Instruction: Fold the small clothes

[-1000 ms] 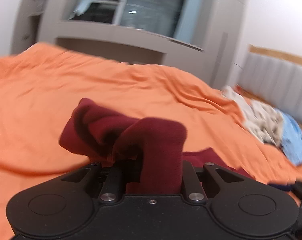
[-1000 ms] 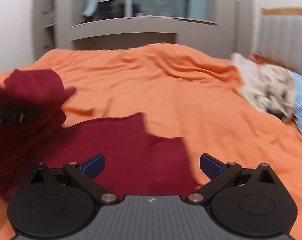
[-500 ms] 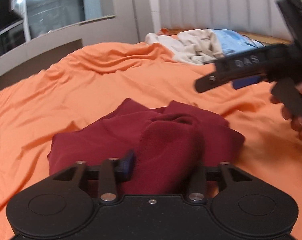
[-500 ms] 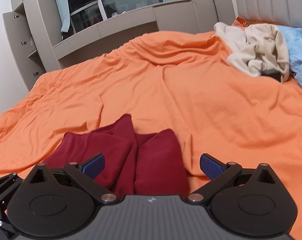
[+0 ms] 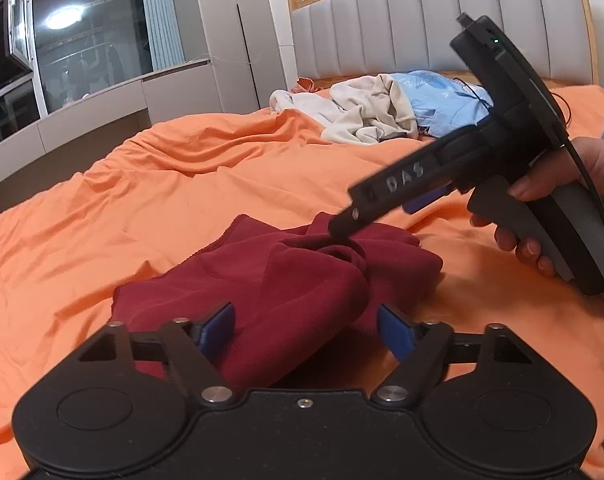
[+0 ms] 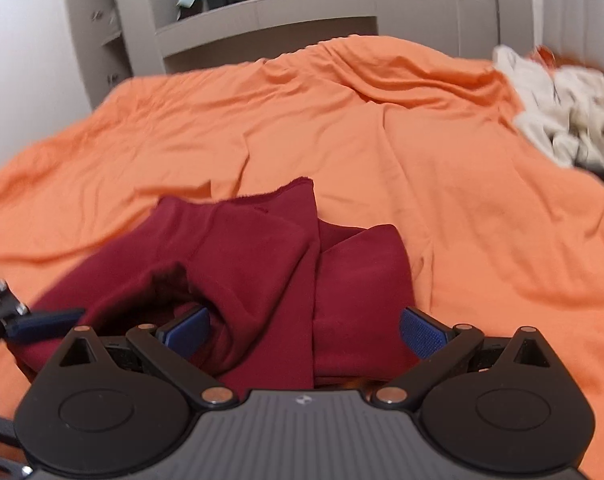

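One dark red garment (image 5: pixel 285 280) lies bunched and partly folded on the orange bedspread (image 5: pixel 141 200). Left gripper (image 5: pixel 306 330): jaws just opening, pads clear, cloth between them. Right gripper (image 6: pixel 304 334): spread wide, released, tips at the garment's far side. Bare bedspread surrounds it; a pale clothes heap (image 5: pixel 366 112) sits near the headboard (image 5: pixel 422 12).

Orange bedsheet (image 5: pixel 181 184) rumpled across bed, grey padded headboard (image 5: pixel 442 16) with wood frame, dark window (image 5: pixel 85 44) reflecting ceiling light, grey built-in cabinets (image 6: pixel 261 20), white wall (image 6: pixel 25 80)
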Demonstrator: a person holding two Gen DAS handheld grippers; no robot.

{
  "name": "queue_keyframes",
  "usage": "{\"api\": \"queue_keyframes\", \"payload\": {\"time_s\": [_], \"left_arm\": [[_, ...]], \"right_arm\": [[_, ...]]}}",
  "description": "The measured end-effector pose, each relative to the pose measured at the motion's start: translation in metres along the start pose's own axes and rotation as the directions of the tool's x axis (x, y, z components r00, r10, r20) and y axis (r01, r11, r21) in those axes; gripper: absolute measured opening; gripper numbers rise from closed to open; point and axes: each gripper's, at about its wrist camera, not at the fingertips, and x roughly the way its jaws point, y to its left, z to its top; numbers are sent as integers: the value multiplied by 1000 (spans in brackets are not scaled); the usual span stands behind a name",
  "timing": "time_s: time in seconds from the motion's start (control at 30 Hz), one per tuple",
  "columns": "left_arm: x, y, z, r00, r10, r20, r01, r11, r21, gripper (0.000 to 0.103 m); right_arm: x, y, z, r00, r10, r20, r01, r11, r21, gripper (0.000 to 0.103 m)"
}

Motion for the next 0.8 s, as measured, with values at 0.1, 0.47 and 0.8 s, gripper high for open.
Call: {"api": "queue_keyframes", "payload": {"time_s": [0.1,0.47,0.8], "left_arm": [[0,-1,1,1000,-9,-4,9,1000,11,53],[2,-10,-3,999,-29,-19,31,997,66,31],[3,-13,-6,1000,-21,-20,23,997,74,32]], "right_arm": [[3,4,-3,997,-81,-9,80,995,-67,103],[-18,-8,-1,997,-64,33,68,987,-145,103],[-22,-29,8,978,145,146,-167,975,146,102]]}}
